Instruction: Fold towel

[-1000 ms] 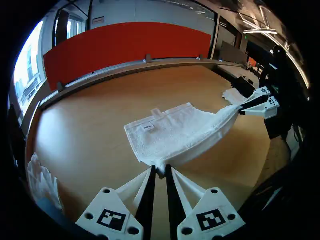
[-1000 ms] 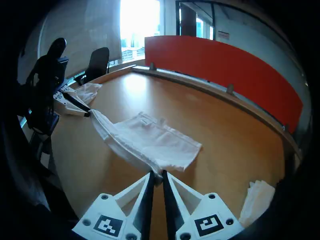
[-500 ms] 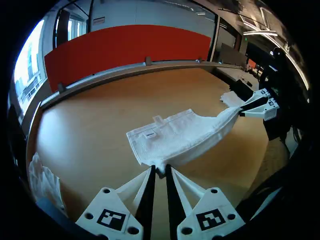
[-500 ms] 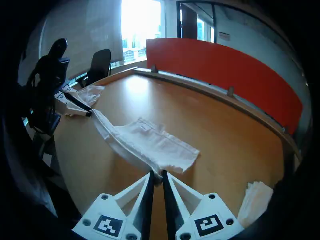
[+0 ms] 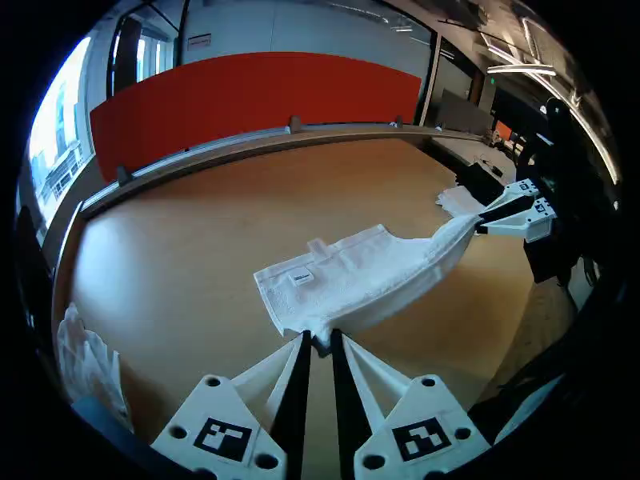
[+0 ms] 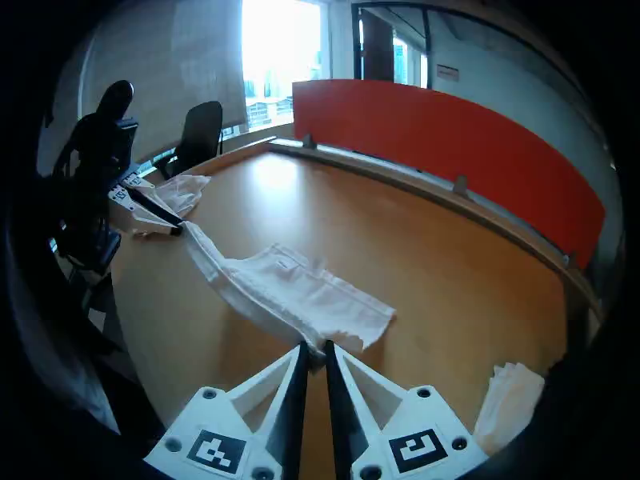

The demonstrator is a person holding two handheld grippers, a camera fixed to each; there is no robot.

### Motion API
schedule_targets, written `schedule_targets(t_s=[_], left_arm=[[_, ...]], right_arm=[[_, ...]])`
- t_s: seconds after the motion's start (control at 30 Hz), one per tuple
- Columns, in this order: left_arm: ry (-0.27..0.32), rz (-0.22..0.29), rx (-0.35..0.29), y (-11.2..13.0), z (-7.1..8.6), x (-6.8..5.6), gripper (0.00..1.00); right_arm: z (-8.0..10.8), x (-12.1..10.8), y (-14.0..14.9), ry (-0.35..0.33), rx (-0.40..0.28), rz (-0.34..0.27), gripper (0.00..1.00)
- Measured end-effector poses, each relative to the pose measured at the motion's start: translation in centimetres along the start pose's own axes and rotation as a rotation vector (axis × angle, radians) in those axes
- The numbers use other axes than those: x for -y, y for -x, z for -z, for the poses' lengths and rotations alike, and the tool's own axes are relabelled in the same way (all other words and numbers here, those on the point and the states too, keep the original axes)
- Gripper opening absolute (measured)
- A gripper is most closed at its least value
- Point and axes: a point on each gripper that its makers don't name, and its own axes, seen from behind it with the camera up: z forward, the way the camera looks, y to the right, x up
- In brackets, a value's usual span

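Towel (image 5: 352, 276), white, lies spread on the wooden desk (image 5: 184, 240), part flat and part lifted. The near edge is raised and stretched between the two claws. A small label (image 5: 301, 278) shows on the flat part, with a short tab at the far edge.

Left claw (image 5: 318, 346): fingers close together and clamped on one towel corner, cloth bunched between the tips just above the desk. In the right gripper view the same claw (image 6: 178, 230) sits far left, pinching the end of the towel, with a dark figure holding it behind.

Right claw (image 6: 314, 352): fingers together, nipping the other corner of the towel, fabric puckered at the tips. In the left gripper view it (image 5: 480, 226) is far right with the towel edge pulled taut into it. From there the lifted edge sags in a long fold down to the flat part.

Crumpled cloth (image 5: 460, 200), white, lies on the desk just behind the right claw. A white cloth pile (image 5: 88, 368) sits at the near left desk edge, well apart from the towel. A red partition (image 5: 256, 88) runs along the far side of the desk. A black chair (image 6: 196, 128) stands by the window (image 6: 276, 48).
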Motion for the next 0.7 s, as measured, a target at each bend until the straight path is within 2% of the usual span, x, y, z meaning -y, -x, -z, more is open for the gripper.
schedule_targets(t_s=[0.7], left_arm=[[0.003, 0.004, -0.001, 0.01, 0.33, -0.28, 0.18]], right_arm=[[0.46, 0.32, -0.06, -0.006, 0.003, 0.008, 0.15]])
